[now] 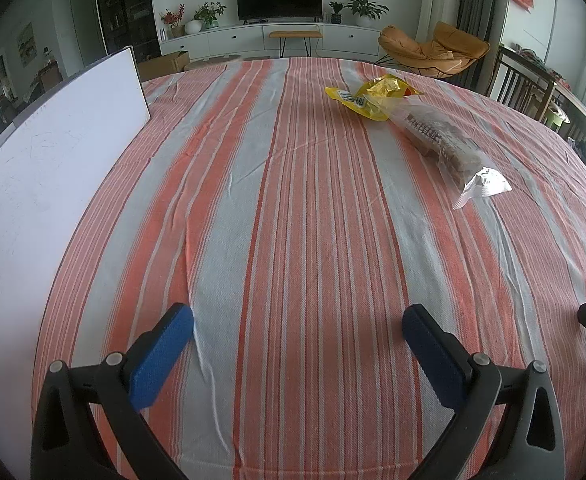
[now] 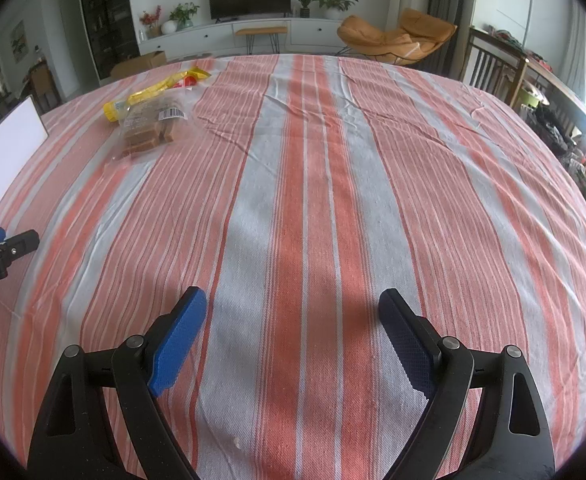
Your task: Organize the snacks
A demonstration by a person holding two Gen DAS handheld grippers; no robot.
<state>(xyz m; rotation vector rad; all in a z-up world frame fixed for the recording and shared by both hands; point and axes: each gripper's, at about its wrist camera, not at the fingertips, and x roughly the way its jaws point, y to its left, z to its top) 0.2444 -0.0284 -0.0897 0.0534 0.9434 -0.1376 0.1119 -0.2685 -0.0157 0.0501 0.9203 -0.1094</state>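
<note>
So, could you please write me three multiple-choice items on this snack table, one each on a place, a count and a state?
1. Where does the yellow foil snack bag lie?
A. between the left gripper's pads
B. on the striped tablecloth, touching the clear plastic bag of brown biscuits
C. on the white board

2. How many snack packs are on the cloth?
A. two
B. four
C. none

3. How does the right gripper stand?
A. shut on a bag
B. shut, empty
C. open, empty

Key: 1 B, the yellow bag overlaps the clear one's far end; 2 A, only those two show; 3 C, just cloth between its blue pads.
</note>
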